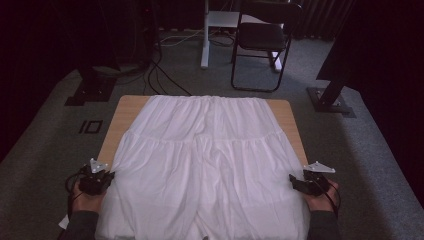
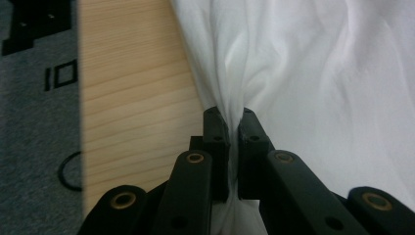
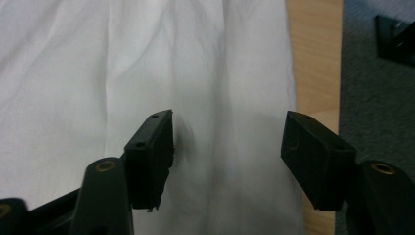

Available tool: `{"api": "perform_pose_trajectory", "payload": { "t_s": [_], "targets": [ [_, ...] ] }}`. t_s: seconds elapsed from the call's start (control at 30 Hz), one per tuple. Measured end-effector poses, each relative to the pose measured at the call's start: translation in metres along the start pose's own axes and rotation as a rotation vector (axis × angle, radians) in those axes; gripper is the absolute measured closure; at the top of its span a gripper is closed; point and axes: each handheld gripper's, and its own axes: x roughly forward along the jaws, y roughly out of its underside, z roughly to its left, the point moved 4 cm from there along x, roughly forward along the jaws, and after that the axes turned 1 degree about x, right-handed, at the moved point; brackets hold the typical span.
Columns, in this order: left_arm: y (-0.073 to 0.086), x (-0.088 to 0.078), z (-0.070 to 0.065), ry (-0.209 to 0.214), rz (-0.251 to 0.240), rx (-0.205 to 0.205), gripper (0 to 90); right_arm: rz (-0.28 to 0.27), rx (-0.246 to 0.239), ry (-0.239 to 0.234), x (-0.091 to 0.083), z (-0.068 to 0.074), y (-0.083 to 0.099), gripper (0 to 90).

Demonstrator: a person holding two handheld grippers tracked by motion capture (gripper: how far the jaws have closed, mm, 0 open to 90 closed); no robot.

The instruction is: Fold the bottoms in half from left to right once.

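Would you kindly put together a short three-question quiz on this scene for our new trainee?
1. True or false: the left gripper is shut on the white garment.
2. How do the right gripper's jaws stand: A) pinching the cloth, B) apart over the cloth's edge, C) holding the chair?
3. What does the garment lie on?

Key
1. True; a fold of cloth is pinched between its jaws.
2. B.
3. The wooden table.
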Motion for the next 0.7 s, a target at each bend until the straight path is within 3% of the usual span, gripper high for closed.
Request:
{"api": "perform_pose_trajectory", "payload": {
  "t_s": [0.13, 0.3, 0.33, 0.37, 0.4, 0.43, 0.47, 0.5, 0.53, 0.57, 0.6, 0.63, 0.7],
  "targets": [
    [-0.002, -0.002, 0.012, -0.039, -0.003, -0.012, 86.2, 0.029, 0.016, -0.015, 0.008, -0.001, 0.003, 28.9],
    [-0.003, -0.004, 0.025, -0.081, 0.002, -0.018, 86.2, 0.03, 0.058, -0.052, 0.011, -0.002, 0.003, 31.8],
    [-0.003, -0.004, 0.033, -0.106, 0.009, -0.027, 86.2, 0.029, 0.054, -0.055, 0.01, -0.002, 0.002, 41.4],
    [-0.003, -0.004, 0.033, -0.106, 0.009, -0.027, 86.3, 0.029, 0.054, -0.055, 0.01, -0.002, 0.002, 41.4],
    [-0.002, -0.005, 0.041, -0.126, 0.009, -0.042, 86.3, 0.031, 0.053, -0.059, 0.008, -0.003, 0.001, 66.3],
    [-0.002, -0.005, 0.041, -0.126, 0.009, -0.042, 86.3, 0.032, 0.056, -0.058, 0.008, -0.004, 0.001, 71.5],
    [0.0, -0.007, 0.051, -0.152, 0.019, -0.056, 86.4, 0.034, 0.066, -0.047, 0.007, -0.006, 0.001, 77.8],
    [0.0, -0.007, 0.051, -0.152, 0.019, -0.056, 86.4, 0.034, 0.075, -0.041, 0.007, -0.008, 0.001, 78.6],
    [0.003, -0.009, 0.062, -0.176, 0.02, -0.085, 86.4, 0.036, 0.087, -0.014, 0.007, -0.011, 0.001, 80.3],
    [0.003, -0.009, 0.062, -0.176, 0.02, -0.085, 86.4, 0.036, 0.087, -0.014, 0.007, -0.011, 0.001, 80.3],
    [0.005, -0.01, 0.072, -0.198, 0.024, -0.107, 86.5, 0.032, 0.107, 0.001, 0.007, -0.017, 0.001, 81.4],
    [0.005, -0.01, 0.072, -0.198, 0.024, -0.107, 86.5, 0.032, 0.107, 0.001, 0.007, -0.017, 0.001, 81.4],
    [0.006, -0.011, 0.084, -0.236, 0.03, -0.141, 86.5, 0.024, 0.122, -0.03, 0.006, -0.019, 0.003, 78.0]
  ]
}}
